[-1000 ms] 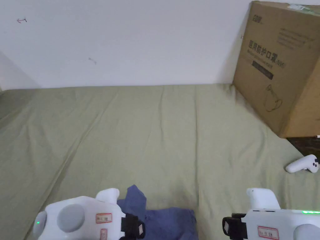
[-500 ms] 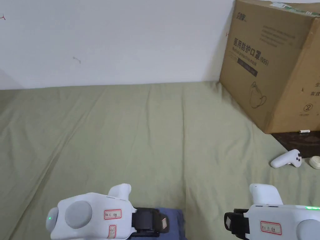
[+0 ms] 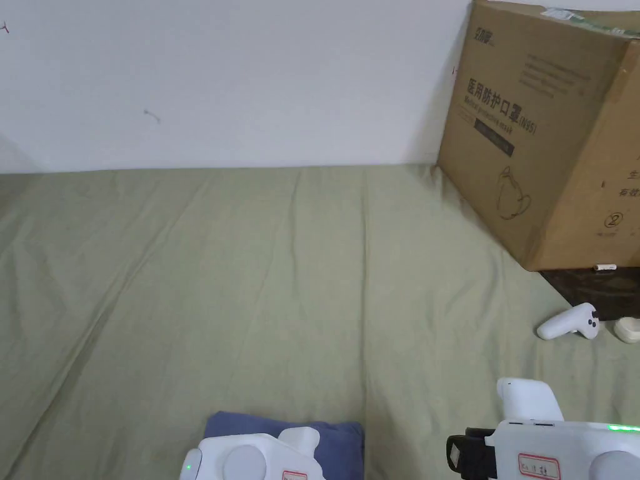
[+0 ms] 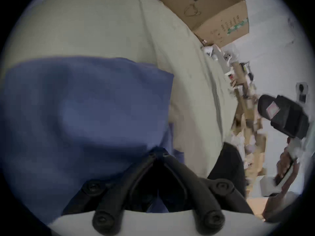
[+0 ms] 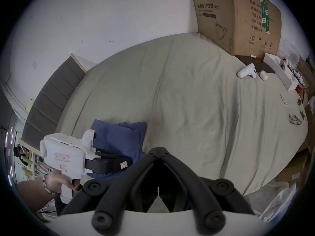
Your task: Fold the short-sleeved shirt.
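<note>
— Shirt position first: where is the blue shirt [image 3: 325,437] to be found?

— It is laid on the green sheet [image 3: 262,269] well away from the cardboard box [image 3: 550,137], at the near edge of the bed, already gathered into a compact bundle of several layers.

— And the left gripper [image 4: 158,152]?

— Its jaws are seen drawn together in the left gripper view, with blue cloth lying at and around the tips; a pinched fold is likely, though the blur means this cannot be told for certain.

— The right gripper [image 5: 158,148]?

— It is held on the box side of the shirt, jaws closed on nothing, above bare sheet.

— Which step is judged to be in hand?

— A late fold, or the last tidying of the bundle, is judged to be under way, since little loose fabric is left spread out.

— What is called for next?

— The held edge would need to be laid flat on the bundle and released; the right gripper could then be brought away from the box toward the shirt, so that the stack is squared up.
</note>
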`<move>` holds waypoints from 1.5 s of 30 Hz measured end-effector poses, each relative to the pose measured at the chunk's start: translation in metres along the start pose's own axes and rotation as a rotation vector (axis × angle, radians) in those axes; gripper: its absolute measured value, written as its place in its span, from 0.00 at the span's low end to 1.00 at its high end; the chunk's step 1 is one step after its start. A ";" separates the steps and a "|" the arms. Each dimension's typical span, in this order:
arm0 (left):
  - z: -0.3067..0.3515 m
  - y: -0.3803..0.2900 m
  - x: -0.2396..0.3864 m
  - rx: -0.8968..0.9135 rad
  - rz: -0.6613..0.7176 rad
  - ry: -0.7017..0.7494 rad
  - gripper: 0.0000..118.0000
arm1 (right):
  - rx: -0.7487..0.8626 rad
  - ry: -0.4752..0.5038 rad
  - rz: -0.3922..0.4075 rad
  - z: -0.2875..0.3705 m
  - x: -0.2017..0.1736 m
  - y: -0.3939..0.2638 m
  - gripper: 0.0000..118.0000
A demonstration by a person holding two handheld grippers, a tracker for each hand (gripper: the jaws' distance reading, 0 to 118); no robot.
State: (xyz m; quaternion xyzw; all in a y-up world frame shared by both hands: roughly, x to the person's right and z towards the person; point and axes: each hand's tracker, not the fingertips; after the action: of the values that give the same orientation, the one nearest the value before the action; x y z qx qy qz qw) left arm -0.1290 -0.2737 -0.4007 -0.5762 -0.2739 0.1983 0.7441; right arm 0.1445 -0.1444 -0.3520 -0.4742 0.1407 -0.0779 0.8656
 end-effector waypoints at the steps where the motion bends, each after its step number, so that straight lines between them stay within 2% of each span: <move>1: 0.001 0.002 -0.004 0.016 0.064 -0.048 0.01 | -0.003 -0.006 -0.002 0.000 0.002 -0.001 0.00; 3: 0.001 0.002 -0.007 0.022 0.150 -0.115 0.01 | -0.005 -0.011 -0.009 0.002 0.004 -0.003 0.00; 4: 0.002 0.001 -0.006 0.025 0.149 -0.134 0.01 | -0.007 -0.013 -0.012 0.002 0.004 -0.003 0.00; 9: 0.022 -0.009 0.023 0.015 0.020 -0.189 0.01 | 0.013 -0.011 -0.029 0.008 0.005 0.000 0.00; 11: 0.051 -0.010 0.032 0.085 -0.041 -0.172 0.01 | 0.040 0.002 -0.032 0.014 0.004 0.004 0.00; 14: 0.108 -0.010 0.019 0.218 -0.048 -0.147 0.01 | 0.069 0.069 -0.031 0.017 0.000 0.009 0.00; 18: 0.164 -0.019 -0.021 0.352 0.007 -0.046 0.01 | -0.054 0.247 -0.022 -0.008 -0.022 0.011 0.00; 21: 0.183 -0.036 -0.053 0.401 0.093 0.024 0.01 | -0.153 0.295 0.023 -0.046 -0.047 0.001 0.00; 24: 0.189 -0.055 -0.085 0.423 0.221 0.002 0.01 | -0.313 0.347 -0.012 -0.087 -0.061 -0.015 0.00; 26: 0.191 -0.066 -0.098 0.459 0.276 -0.061 0.01 | -0.335 0.346 -0.019 -0.102 -0.059 -0.024 0.00; 29: 0.187 -0.074 -0.119 0.450 0.344 -0.146 0.01 | -0.372 0.275 0.016 -0.108 -0.048 -0.030 0.00; 30: 0.185 -0.073 -0.128 0.447 0.357 -0.166 0.01 | -0.374 0.287 -0.005 -0.109 -0.040 -0.031 0.00; 32: 0.181 -0.071 -0.138 0.436 0.352 -0.186 0.02 | -0.381 0.341 -0.096 -0.101 -0.030 -0.032 0.00; 33: 0.178 -0.069 -0.142 0.423 0.350 -0.211 0.06 | -0.381 0.334 -0.120 -0.100 -0.028 -0.032 0.00; 34: 0.175 -0.067 -0.139 0.410 0.334 -0.248 0.17 | -0.381 0.322 -0.113 -0.099 -0.027 -0.032 0.00; 35: 0.171 -0.064 -0.141 0.399 0.320 -0.274 0.45 | -0.383 0.313 -0.101 -0.101 -0.025 -0.031 0.00; 36: 0.166 -0.060 -0.143 0.371 0.310 -0.288 0.67 | -0.382 0.304 -0.075 -0.101 -0.025 -0.031 0.00; 37: 0.160 -0.057 -0.145 0.341 0.302 -0.301 0.81 | -0.380 0.303 -0.052 -0.100 -0.027 -0.030 0.00; 38: 0.153 -0.052 -0.146 0.313 0.289 -0.319 0.90 | -0.380 0.300 -0.031 -0.100 -0.030 -0.030 0.00; 40: 0.143 -0.045 -0.152 0.295 0.297 -0.326 0.96 | -0.388 0.276 0.005 -0.106 -0.035 -0.029 0.00; 42: 0.131 -0.038 -0.176 0.277 0.330 -0.349 0.96 | -0.394 0.251 0.050 -0.108 -0.041 -0.029 0.00; 45: 0.120 -0.033 -0.186 0.284 0.366 -0.494 0.96 | -0.389 0.217 0.128 -0.108 -0.050 -0.029 0.00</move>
State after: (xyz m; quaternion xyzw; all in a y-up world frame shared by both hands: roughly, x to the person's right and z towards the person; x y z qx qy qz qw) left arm -0.3494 -0.3057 -0.3802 -0.4410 -0.3076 0.4985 0.6800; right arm 0.0629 -0.2332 -0.3743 -0.6110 0.2752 -0.0447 0.7409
